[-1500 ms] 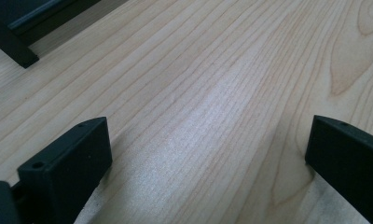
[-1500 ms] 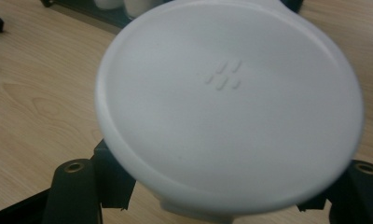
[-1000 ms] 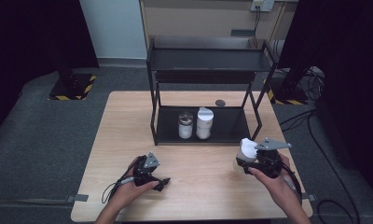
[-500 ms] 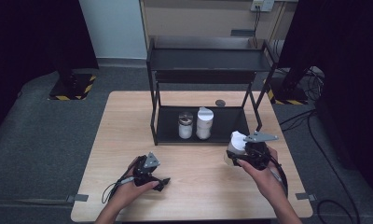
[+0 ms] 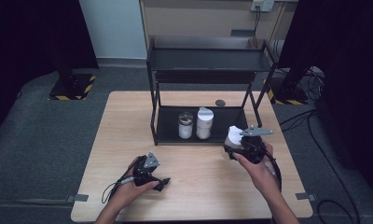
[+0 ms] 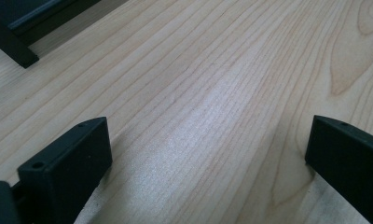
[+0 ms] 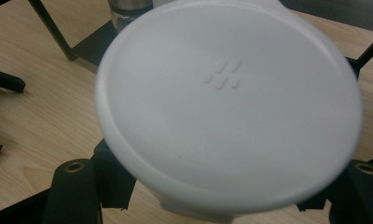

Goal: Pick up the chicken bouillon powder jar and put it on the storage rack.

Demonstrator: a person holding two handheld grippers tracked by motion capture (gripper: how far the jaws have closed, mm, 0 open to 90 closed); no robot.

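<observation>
My right gripper (image 5: 232, 148) is shut on a white-lidded jar (image 5: 231, 138) and holds it above the table just in front of the black shelf rack (image 5: 208, 60). In the right gripper view the jar's round white lid (image 7: 229, 100) fills most of the frame, with my jaws on either side of it below. On the rack's bottom shelf stand a jar with a metal lid (image 5: 185, 124) and a white jar (image 5: 204, 122). My left gripper (image 5: 162, 183) rests open on the wooden table (image 5: 128, 121) at the front left, its fingers (image 6: 68, 168) wide apart over bare wood.
A small dark round lid (image 5: 220, 102) lies on the table behind the rack. The rack's upper shelves hold nothing. Dark floor mats surround the table, and cables trail on the floor at the right.
My right gripper has carried the white-lidded jar leftward and forward toward the rack's bottom shelf. The left gripper has stayed in place.
</observation>
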